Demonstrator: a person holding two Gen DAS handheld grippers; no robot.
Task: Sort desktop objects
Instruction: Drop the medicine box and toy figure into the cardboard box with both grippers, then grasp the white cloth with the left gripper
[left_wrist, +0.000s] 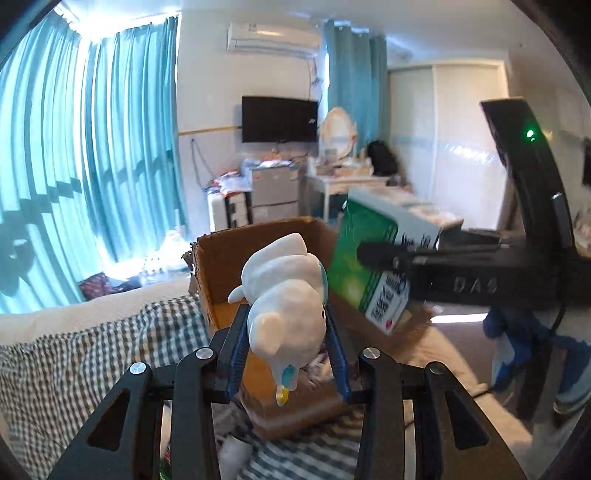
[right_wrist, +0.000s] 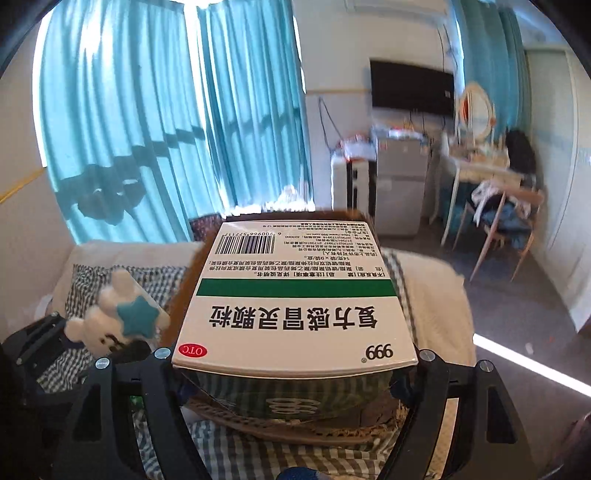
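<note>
While the left gripper (left_wrist: 288, 345) is clamping a white plush toy (left_wrist: 284, 299) above the open cardboard box (left_wrist: 225, 266), the right gripper (right_wrist: 295, 373) is gripping a green-and-white medicine box (right_wrist: 295, 295) just beside it, over the checked bed (left_wrist: 92, 354).

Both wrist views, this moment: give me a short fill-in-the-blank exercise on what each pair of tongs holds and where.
1. The left tongs grip a white ____ toy.
2. The right tongs carry a green-and-white ____ box.
3. Both items hang near an open ____ box.
4. The bedding below has a ____ pattern.

Missing words: plush; medicine; cardboard; checked
</note>
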